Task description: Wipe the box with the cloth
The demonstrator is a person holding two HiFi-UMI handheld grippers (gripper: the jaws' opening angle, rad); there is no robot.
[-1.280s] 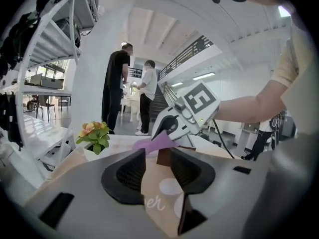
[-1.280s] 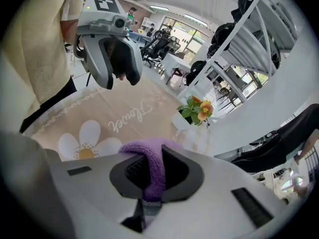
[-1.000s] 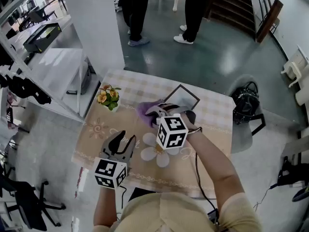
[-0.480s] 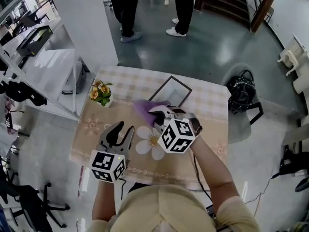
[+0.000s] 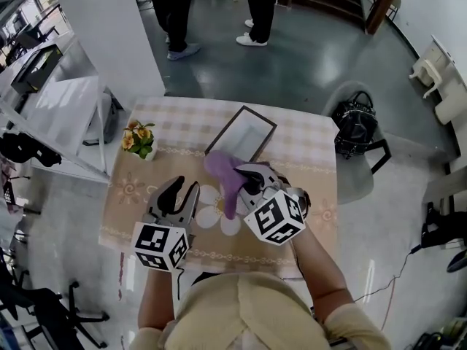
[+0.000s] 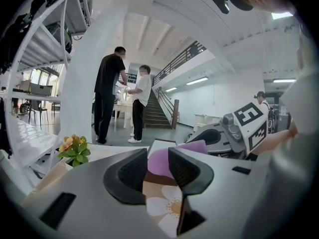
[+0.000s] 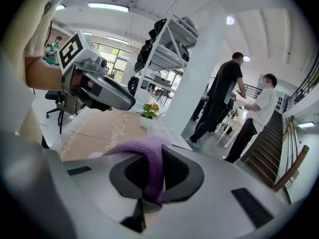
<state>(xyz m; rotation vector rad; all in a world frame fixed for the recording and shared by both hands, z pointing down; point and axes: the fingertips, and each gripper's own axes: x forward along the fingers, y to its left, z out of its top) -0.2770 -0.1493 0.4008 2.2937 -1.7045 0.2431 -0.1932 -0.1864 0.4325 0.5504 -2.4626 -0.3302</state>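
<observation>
The box (image 5: 242,133) is a shallow dark-rimmed tray with a pale inside, lying at the far middle of the table; the left gripper view shows its box rim (image 6: 162,143) behind the cloth. My right gripper (image 5: 245,175) is shut on the purple cloth (image 5: 224,179), which hangs above the tablecloth on the near side of the box. In the right gripper view the cloth (image 7: 149,156) is draped over and pinched in the right gripper (image 7: 152,169). My left gripper (image 5: 184,192) is to the left, open and empty (image 6: 157,162); its jaws have just been closing a little.
A small pot of orange flowers (image 5: 136,138) stands at the table's far left corner. A white pillar (image 5: 109,35) and metal shelves (image 5: 44,115) are to the left. A black bag (image 5: 356,133) rests on a chair at the right. Two people (image 5: 211,6) stand beyond the table.
My right gripper has rolled and drawn back towards me, lifting the purple cloth so it now hangs down. The left gripper has shifted slightly and its jaws stand narrower.
</observation>
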